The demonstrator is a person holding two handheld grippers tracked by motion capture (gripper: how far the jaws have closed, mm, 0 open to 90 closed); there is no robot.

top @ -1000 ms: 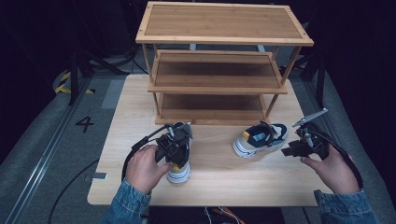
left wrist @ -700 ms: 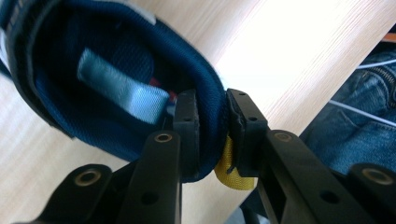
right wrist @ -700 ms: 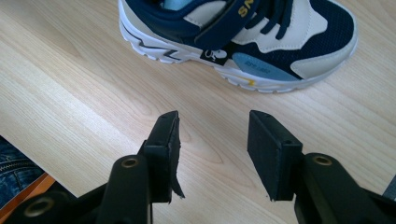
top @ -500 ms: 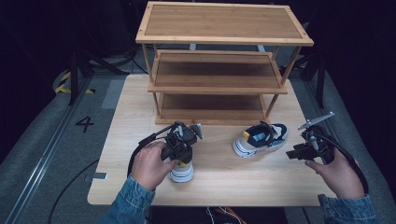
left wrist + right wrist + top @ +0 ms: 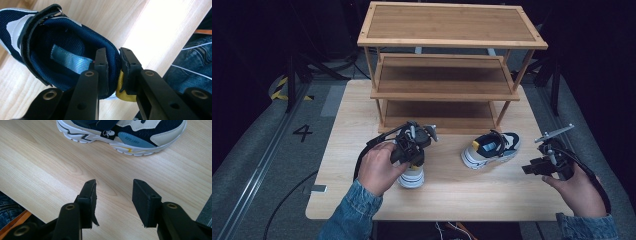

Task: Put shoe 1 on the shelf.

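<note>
Tools, two, one in each hand I steer. Left tool [image 5: 113,67]: I see its jaws drawn close on the heel collar of the near shoe [image 5: 62,50], one pad inside the navy lining, the other outside against the yellow heel tab [image 5: 122,87]. The jaws have just been closing, with the collar between them, and the pads now press on it. From the high view, my left tool [image 5: 412,150] stands over this near shoe [image 5: 412,176], whose pale sole shows below my left hand [image 5: 379,167], near the front edge of the bench [image 5: 357,130] and left of its middle. I cannot tell whether the sole touches the bench top.

Right tool [image 5: 113,202]: jaws stand about half apart with bare wood between the pads; they grip nothing. In the high view my right tool [image 5: 532,169] hangs by the right edge of the bench, held in my right hand [image 5: 574,187], its jaws pointed toward the far shoe [image 5: 490,149].

Far shoe: lies on its sole on the bench, right of the middle, just in front of the wooden rack [image 5: 447,65]; in the right gripper view its white and cream side [image 5: 125,135] sits well apart from the pads.

Rack: three shelves, standing along the rear half of the bench, all bare.
</note>
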